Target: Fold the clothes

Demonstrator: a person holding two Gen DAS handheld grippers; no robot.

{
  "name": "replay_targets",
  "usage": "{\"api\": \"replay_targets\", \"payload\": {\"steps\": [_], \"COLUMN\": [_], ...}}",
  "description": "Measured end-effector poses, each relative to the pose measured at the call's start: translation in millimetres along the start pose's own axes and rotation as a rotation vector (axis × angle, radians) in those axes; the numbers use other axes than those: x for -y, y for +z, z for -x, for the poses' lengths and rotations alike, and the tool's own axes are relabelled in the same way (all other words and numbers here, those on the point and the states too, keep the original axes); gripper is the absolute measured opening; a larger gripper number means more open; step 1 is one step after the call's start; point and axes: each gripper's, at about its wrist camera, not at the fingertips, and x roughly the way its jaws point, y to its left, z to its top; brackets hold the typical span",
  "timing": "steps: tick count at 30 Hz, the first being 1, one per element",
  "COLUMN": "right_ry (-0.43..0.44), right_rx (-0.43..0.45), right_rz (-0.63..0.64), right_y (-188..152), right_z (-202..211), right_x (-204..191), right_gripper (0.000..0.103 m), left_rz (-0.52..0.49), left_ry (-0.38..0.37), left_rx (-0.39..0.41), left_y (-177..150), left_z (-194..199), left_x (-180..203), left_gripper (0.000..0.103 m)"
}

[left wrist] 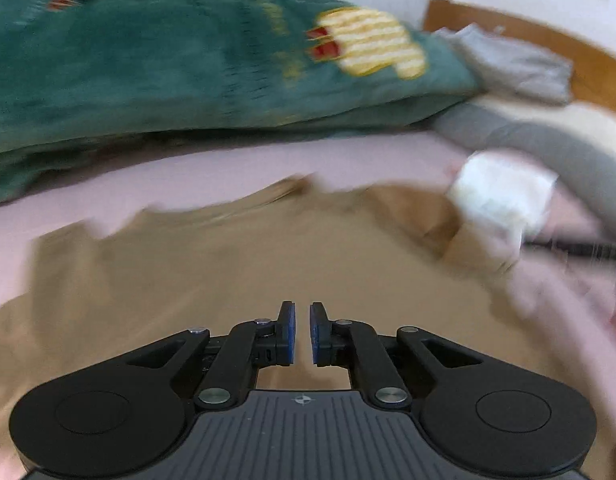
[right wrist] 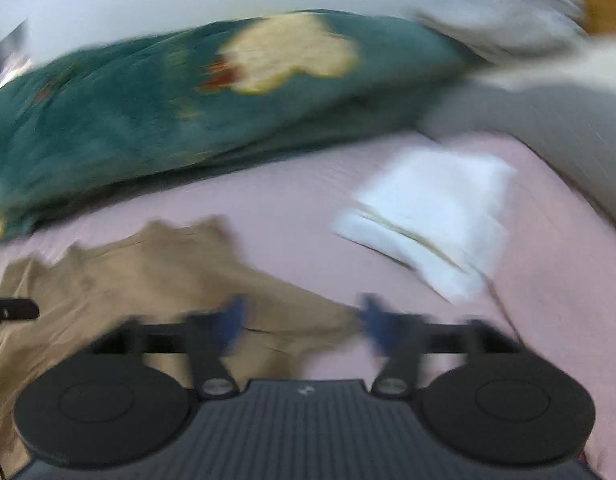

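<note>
A: What does the left wrist camera show?
B: The left gripper (left wrist: 302,332) with a narrow slit between its blue pads, nothing in it. Below it the tan garment (left wrist: 236,264) lies spread on the pink sheet (left wrist: 212,172), a green blanket (left wrist: 156,64) behind, folded white cloth (left wrist: 504,196) to the right.
A: And the right wrist camera?
B: Blurred. The right gripper (right wrist: 302,322) stands spread wide over a tan garment (right wrist: 156,264) corner, not pinching it. White cloth (right wrist: 432,216) lies near, apart from the garment.

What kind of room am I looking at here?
Most likely a bedroom: a pink bedsheet covers the surface, a green blanket is heaped along the back, and a tan garment lies spread beside a folded white cloth.
</note>
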Motion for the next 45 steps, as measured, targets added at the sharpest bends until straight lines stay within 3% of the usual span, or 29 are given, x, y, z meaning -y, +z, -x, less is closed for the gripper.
{"api": "replay_targets", "payload": {"steps": [2,4,7,9,10,11,13,16,18,20,22,23,24,26,27,29,31,36,41,45], "right_ry": [-0.024,-0.076,-0.159,-0.196,-0.214,-0.233,-0.276,-0.362,-0.438,-0.475,-0.480,-0.476,-0.450,-0.358,-0.312,-0.233,-0.147,-0.162,-0.136,-0.095], "right_rx": [0.015,0.004,-0.093,-0.135,-0.141,-0.143,-0.149,-0.112,-0.095,-0.134,-0.146,-0.147,-0.154,-0.162,-0.162,-0.173,-0.190,-0.252,-0.290,-0.300], "right_rz": [0.078,0.118,0.155,0.190,0.210,0.230,0.255,0.229,0.190,0.104,0.070,0.060,0.050,0.046,0.047,0.043,0.044,0.036,-0.135,-0.234], "right_y": [15.8,26.3,21.2,11.0,7.2,4.8,8.8,40.8,66.4,79.2,73.4,68.1,60.3,34.2,20.2,-13.4,-47.0,-137.0,-188.2,-211.8], "right_z": [-11.6,-32.2,-68.4,-85.2,-89.2,-90.4,-93.4,-97.3,-101.1,-98.4,-77.0,-63.6,-48.0,0.2,26.4,81.7,131.4,211.2,229.3,234.0], "right_x": [-30.9,-53.3,-69.1,-73.9,-73.8,-72.0,-62.3,-35.0,-10.2,19.2,31.1,34.7,31.9,15.6,7.9,-13.7,-34.4,-45.6,-24.6,-17.5], "right_gripper": [0.092,0.093,0.092,0.086,0.071,0.040,0.013,0.013,0.016,0.021,0.023,0.030,0.037,0.063,0.066,0.083,0.093,0.096,0.096,0.097], "left_rz": [0.034,0.070,0.056,-0.005,-0.026,-0.018,0.016,0.038,0.026,0.017,0.014,0.014,0.014,0.013,0.013,-0.001,-0.001,0.073,0.044,0.092], "left_ry": [0.063,0.090,0.122,0.132,0.136,0.132,0.112,0.097,0.107,0.113,0.110,0.109,0.108,0.107,0.108,0.117,0.118,0.114,0.225,0.225], "left_rx": [-0.026,-0.049,-0.038,0.002,0.015,0.026,0.042,0.059,0.058,0.056,0.053,0.052,0.051,0.051,0.044,0.032,0.058,0.044,0.003,-0.065], "left_y": [-27.6,-49.8,-82.5,-92.8,-96.8,-99.1,-102.6,-105.9,-104.8,-104.1,-104.4,-104.0,-103.5,-101.9,-99.6,-95.8,-97.3,-124.7,-171.3,-205.4], "left_z": [11.1,17.4,26.7,30.5,31.8,32.8,34.9,31.9,24.1,18.5,18.3,18.2,18.7,23.3,28.7,48.5,85.2,168.7,227.3,243.8], "left_x": [-9.5,-16.3,-20.8,-19.6,-19.8,-22.2,-30.3,-31.3,-26.1,-22.8,-23.2,-23.2,-23.1,-22.3,-21.9,-17.8,-15.6,-39.0,-56.5,-58.7], "left_gripper": [0.025,0.057,0.065,0.068,0.069,0.069,0.070,0.071,0.072,0.074,0.075,0.076,0.076,0.076,0.076,0.076,0.076,0.076,0.076,0.076]}}
